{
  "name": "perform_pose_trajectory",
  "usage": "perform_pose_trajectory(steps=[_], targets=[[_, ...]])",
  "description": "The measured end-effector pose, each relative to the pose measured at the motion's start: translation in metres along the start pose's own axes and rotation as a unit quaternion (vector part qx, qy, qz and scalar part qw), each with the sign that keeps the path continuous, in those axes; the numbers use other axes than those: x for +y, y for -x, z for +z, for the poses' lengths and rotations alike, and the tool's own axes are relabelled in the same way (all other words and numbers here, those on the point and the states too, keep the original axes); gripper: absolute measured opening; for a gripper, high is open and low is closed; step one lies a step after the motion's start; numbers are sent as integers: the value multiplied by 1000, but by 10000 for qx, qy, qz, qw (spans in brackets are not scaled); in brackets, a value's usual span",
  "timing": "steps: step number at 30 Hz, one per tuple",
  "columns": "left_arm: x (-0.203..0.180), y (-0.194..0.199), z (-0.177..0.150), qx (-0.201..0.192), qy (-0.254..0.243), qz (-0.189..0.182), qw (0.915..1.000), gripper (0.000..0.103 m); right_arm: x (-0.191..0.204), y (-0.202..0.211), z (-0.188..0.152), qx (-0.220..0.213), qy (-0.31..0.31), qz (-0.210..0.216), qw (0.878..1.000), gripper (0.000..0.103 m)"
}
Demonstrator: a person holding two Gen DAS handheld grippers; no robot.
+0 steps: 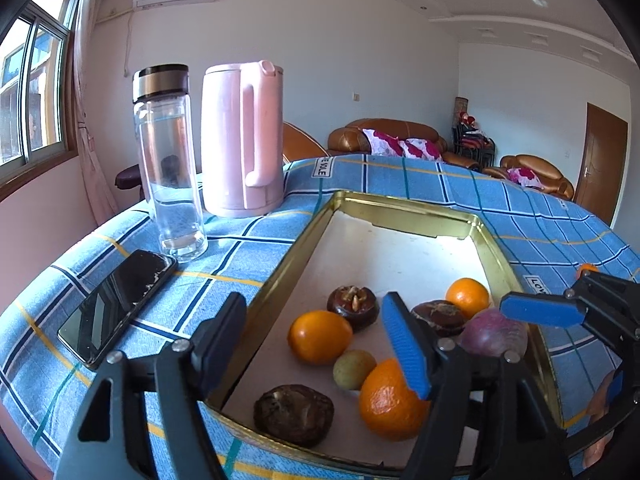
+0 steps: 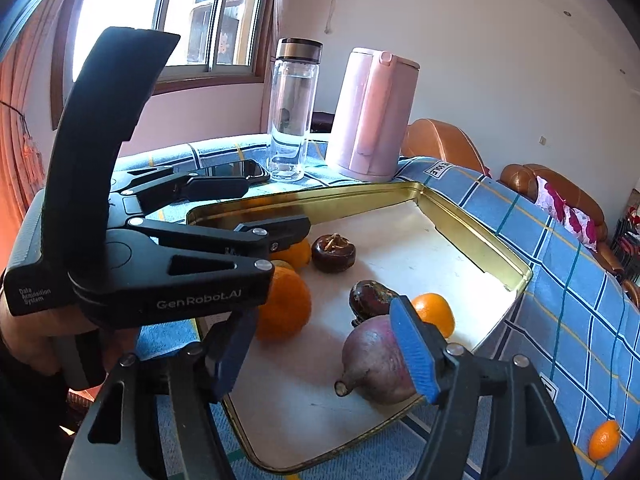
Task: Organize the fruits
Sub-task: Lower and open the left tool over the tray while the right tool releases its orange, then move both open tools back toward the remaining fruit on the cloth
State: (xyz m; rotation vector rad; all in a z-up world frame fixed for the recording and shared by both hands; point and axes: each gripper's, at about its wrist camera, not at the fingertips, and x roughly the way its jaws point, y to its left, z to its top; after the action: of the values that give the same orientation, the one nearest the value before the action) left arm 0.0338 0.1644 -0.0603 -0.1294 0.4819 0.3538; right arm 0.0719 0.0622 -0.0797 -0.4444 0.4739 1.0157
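Gold tin tray (image 1: 280, 264), shallow and white-floored, on a table under a blue plaid cloth (image 1: 224, 248). It serves as the collecting place for the fruit.

Contents:
- Three oranges: a large one (image 1: 390, 402) at the near edge, one (image 1: 320, 336) mid-floor, a small one (image 1: 468, 296) toward the right wall.
- Three dark brown round fruits, possibly mangosteens: one (image 1: 353, 307) with a pale crown, one (image 1: 440, 316) beside the small orange, one (image 1: 294, 414) near the front rim.
- One small green-yellow fruit (image 1: 354, 369), touching the large orange.
- One purple, bulb-shaped fruit or root (image 2: 378, 360) with a stub stem, lying on its side by the right wall.

Outside the tray: one small orange fruit (image 2: 604, 444) on the cloth to the right, judged not yet sorted.

Tools:
- Left gripper (image 1: 316, 340), jaws spread, nothing between the pads; it hangs over the near-left rim, with the large orange just beyond its blue pad.
- Right gripper (image 2: 324, 348), jaws spread; the purple item sits close by its right pad, and contact cannot be told.

Both read as parted after setting fruit down, not as grips.

Bystanders at the far left: glass bottle (image 1: 170, 160), pink kettle (image 1: 240, 140), phone (image 1: 116, 304).
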Motion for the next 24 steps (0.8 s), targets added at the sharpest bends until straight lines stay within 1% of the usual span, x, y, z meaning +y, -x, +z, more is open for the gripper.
perform_pose_trajectory(steps=[4, 6, 8, 11, 13, 15, 18, 21, 24], targets=[[-12, 10, 7, -184, 5, -158, 9997, 83, -12, 16, -2, -153, -116, -142, 9997, 70], [-22, 16, 12, -283, -52, -238, 9993, 89, -21, 25, -4, -226, -186, -231, 9993, 70], [-32, 23, 19, -425, -97, -325, 9985, 93, -31, 37, -7, -301, -263, -352, 9986, 70], [-51, 32, 29, -561, -207, -509, 9969, 93, -49, 53, -14, -392, -425, -556, 9968, 70], [-66, 35, 35, -623, -289, -627, 9957, 97, -64, 63, -19, -442, -563, -706, 9949, 70], [-83, 37, 42, -642, -309, -796, 9943, 102, -81, 71, -26, -449, -729, -876, 9925, 70], [-113, 35, 50, -617, -416, -1049, 9917, 102, -104, 83, -33, -480, -991, -1132, 9874, 70], [-143, 31, 56, -510, -563, -1324, 9883, 102, -126, 95, -43, -487, -1234, -1382, 9815, 70], [-169, 27, 61, -438, -644, -1525, 9852, 102, -152, 107, -57, -454, -1555, -1679, 9724, 70]])
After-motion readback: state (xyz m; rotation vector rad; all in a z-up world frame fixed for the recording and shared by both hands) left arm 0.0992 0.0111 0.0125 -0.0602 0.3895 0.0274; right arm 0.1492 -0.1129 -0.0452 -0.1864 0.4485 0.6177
